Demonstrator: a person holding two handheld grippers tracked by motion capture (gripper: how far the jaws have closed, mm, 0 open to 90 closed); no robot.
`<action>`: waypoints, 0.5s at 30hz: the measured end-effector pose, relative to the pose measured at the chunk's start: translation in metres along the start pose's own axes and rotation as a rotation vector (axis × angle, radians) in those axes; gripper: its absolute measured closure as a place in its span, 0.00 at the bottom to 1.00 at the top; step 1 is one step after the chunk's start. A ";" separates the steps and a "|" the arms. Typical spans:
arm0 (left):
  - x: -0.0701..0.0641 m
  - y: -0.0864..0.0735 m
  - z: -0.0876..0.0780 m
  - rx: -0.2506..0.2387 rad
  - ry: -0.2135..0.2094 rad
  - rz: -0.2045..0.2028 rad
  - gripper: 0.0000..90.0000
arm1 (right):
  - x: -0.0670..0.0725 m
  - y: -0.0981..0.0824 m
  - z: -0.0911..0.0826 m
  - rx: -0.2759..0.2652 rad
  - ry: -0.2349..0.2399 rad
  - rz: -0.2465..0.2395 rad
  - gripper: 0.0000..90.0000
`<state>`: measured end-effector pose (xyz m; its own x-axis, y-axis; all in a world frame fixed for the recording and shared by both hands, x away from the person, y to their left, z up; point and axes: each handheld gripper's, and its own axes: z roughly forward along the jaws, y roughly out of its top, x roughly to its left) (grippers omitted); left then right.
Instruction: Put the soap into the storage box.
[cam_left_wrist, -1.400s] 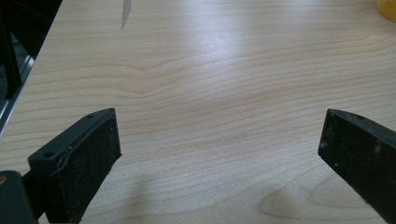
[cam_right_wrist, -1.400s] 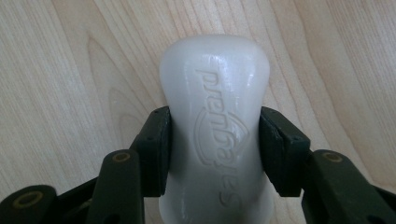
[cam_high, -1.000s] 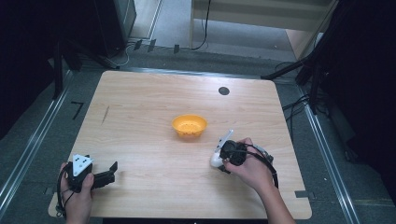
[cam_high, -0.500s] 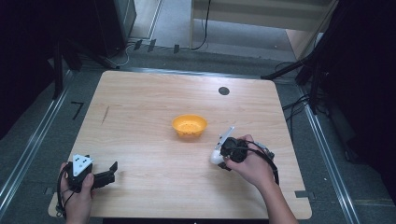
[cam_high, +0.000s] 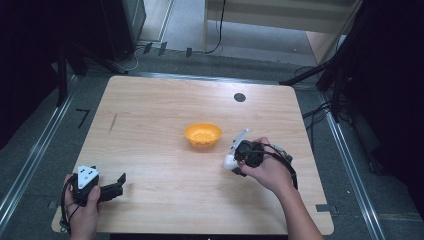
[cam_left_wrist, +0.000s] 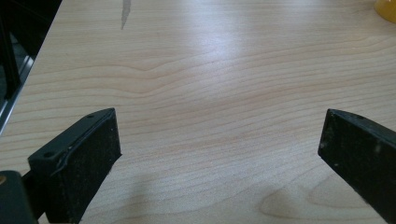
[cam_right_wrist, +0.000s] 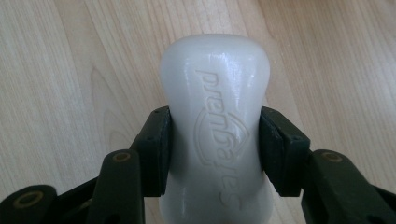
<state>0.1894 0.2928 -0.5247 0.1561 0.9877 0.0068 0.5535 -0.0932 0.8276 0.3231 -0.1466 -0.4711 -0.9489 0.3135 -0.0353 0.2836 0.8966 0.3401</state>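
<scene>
Right tongs (cam_right_wrist: 212, 144) clamped tight on the white bottle (cam_right_wrist: 215, 121), just right of the orange bowl (cam_high: 202, 134); left tongs (cam_left_wrist: 219, 154) gaping wide over the bare table (cam_high: 150, 110).

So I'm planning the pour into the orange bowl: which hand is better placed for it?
Right, probably. The right gripper is shut on the white bottle, close beside the orange bowl. The left gripper rests open near the table's front corner, nothing between its jaws.
</scene>
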 end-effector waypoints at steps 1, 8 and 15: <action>0.000 0.000 0.000 0.000 0.000 0.000 0.00 | 0.000 0.000 0.000 0.000 0.000 0.000 0.56; 0.000 0.000 0.000 -0.001 -0.001 -0.001 0.00 | -0.005 0.011 -0.004 0.004 -0.001 -0.026 0.56; 0.000 0.000 0.000 -0.002 -0.001 0.000 0.00 | -0.010 0.019 -0.005 0.003 -0.002 -0.045 0.56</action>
<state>0.1894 0.2931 -0.5247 0.1571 0.9876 0.0056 0.5522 -0.0925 0.8285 0.3369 -0.1342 -0.4596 -0.9605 0.2735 -0.0525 0.2409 0.9107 0.3355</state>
